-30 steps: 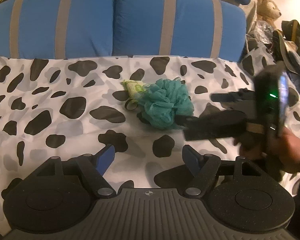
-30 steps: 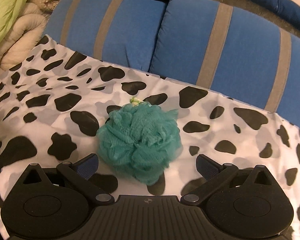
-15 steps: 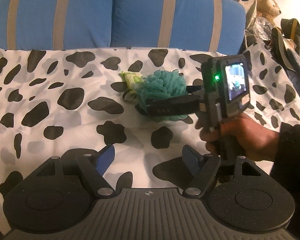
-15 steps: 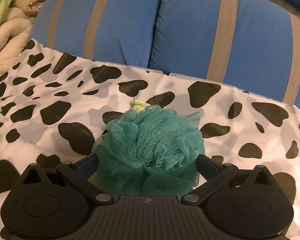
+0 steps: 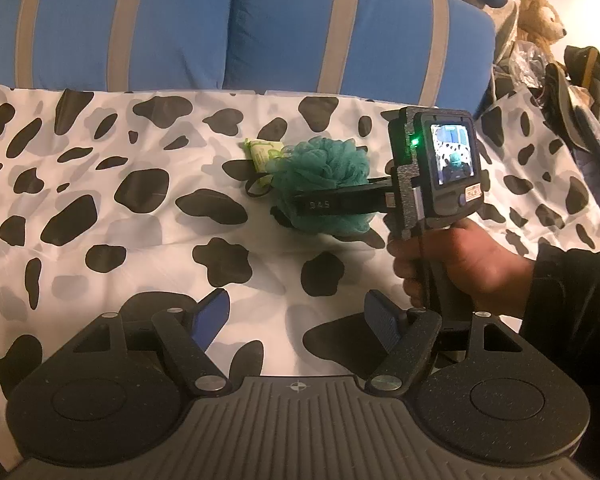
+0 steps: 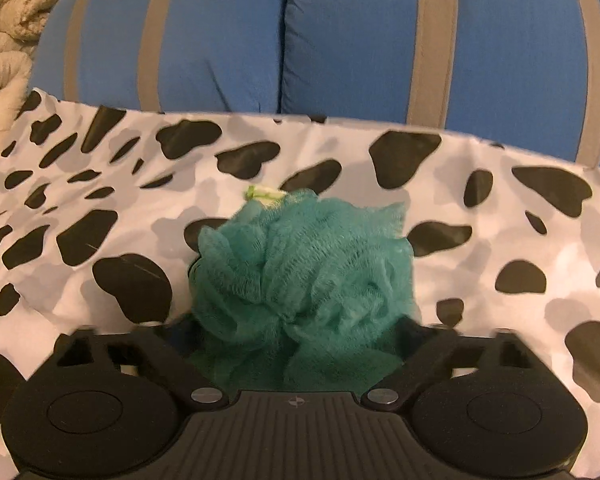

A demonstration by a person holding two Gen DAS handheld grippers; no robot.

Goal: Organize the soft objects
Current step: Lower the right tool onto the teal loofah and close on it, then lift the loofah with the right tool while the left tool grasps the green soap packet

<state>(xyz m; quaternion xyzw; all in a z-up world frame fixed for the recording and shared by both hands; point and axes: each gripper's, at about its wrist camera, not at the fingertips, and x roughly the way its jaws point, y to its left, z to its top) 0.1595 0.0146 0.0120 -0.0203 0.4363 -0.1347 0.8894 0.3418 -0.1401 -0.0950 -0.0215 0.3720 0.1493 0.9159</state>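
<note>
The teal bath sponge [image 6: 304, 280] sits right between the fingers of the right gripper [image 6: 300, 332], which flank it on both sides; the mesh bulges over the finger pads so that they are mostly hidden, and I cannot tell whether the jaws merely bracket it or already press in. From the left wrist view one dark finger [image 5: 332, 204] of that gripper lies along the near side of the sponge, low on the ball, which makes sense for a puffy thing: a grip around the middle or lower half gathers enough mesh to hold, where a pinch at the top would only pull a few loose folds. The sponge rests on the cow-print sheet [image 5: 100, 200], and just beyond it, touching its far side, lies a small pale green packet [image 5: 264, 152] with a dark loop [image 5: 256, 186] beside it. The packet is outside the right gripper's reach, so it should stay put if the sponge is lifted straight up. The left gripper [image 5: 296, 320] hovers near the sheet with its blue-padded fingers spread apart and nothing between them, held back, probably to leave the right hand [image 5: 456, 260] room. Blue striped cushions [image 6: 300, 40] stand behind the sheet, and a teddy bear [image 5: 538, 20] sits off to the far right.
</note>
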